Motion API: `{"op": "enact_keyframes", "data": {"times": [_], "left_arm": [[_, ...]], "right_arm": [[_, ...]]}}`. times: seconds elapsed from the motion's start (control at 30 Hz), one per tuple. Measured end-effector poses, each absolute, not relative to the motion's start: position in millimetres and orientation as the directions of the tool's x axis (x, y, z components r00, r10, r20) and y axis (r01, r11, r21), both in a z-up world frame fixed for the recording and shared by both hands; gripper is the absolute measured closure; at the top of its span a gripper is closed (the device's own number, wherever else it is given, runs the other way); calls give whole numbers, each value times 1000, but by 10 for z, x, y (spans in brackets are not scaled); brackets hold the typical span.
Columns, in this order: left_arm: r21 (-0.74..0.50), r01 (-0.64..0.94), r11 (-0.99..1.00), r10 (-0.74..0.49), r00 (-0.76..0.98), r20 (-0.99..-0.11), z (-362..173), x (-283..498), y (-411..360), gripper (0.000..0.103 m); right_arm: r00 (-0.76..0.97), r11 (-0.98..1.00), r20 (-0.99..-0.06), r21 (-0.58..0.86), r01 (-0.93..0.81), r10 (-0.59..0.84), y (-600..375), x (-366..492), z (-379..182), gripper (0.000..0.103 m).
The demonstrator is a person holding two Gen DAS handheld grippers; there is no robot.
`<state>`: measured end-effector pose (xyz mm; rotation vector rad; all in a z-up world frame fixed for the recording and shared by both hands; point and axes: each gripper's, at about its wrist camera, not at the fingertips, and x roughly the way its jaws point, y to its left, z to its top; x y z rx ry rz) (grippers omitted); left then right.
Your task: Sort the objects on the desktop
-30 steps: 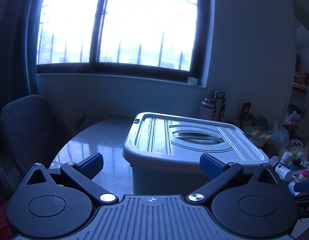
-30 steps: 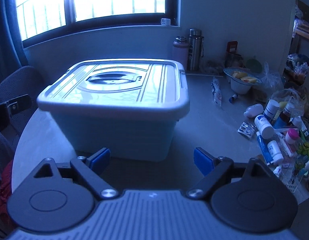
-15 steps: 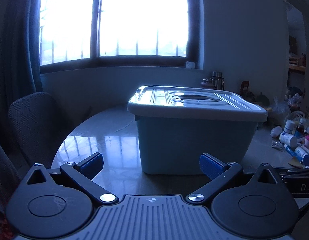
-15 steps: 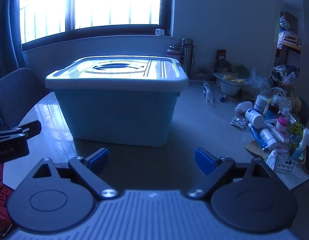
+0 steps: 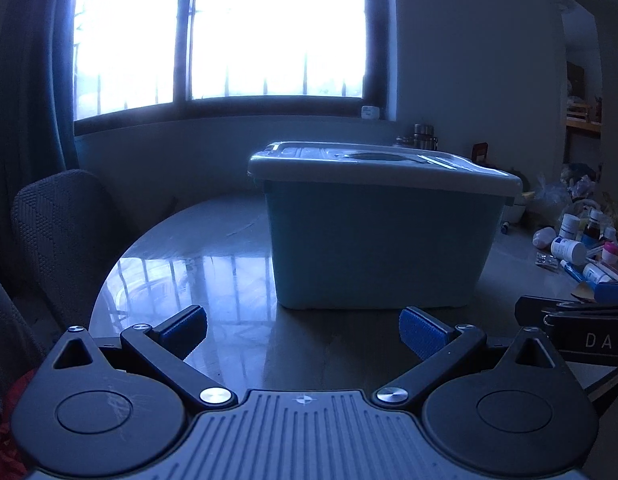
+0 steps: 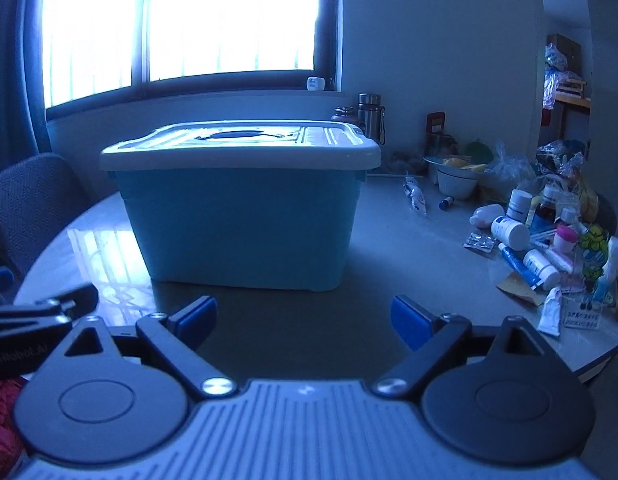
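A light blue storage box (image 5: 373, 248) with a white lid (image 5: 381, 166) shut on it stands on the round table (image 5: 213, 264); it also shows in the right wrist view (image 6: 245, 224). A heap of medicine bottles, tubes and blister packs (image 6: 545, 248) lies to its right, also in the left wrist view (image 5: 581, 248). My left gripper (image 5: 303, 330) is open and empty, low over the table in front of the box. My right gripper (image 6: 303, 318) is open and empty, beside the left one.
A grey chair (image 5: 65, 232) stands at the table's left. Two flasks (image 6: 369, 118), a bowl (image 6: 457, 182) and plastic bags (image 6: 561, 164) sit at the back right. The table's front right edge (image 6: 601, 356) is close to the heap.
Both grippers have dropped from above the lid to near table height and drawn back from the box. Both stayed open.
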<state>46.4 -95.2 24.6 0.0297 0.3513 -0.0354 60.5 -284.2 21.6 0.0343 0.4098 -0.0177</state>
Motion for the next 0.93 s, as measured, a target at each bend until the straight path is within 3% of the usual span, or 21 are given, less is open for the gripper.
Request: {"op": "enact_keyframes", "data": {"times": [0.93], "left_arm": [[46,50,998,-29,925,-379,188,609,-1090,0]], "right_arm": [[912,996,-411,89,21,17,-2916,680,120,9]]}}
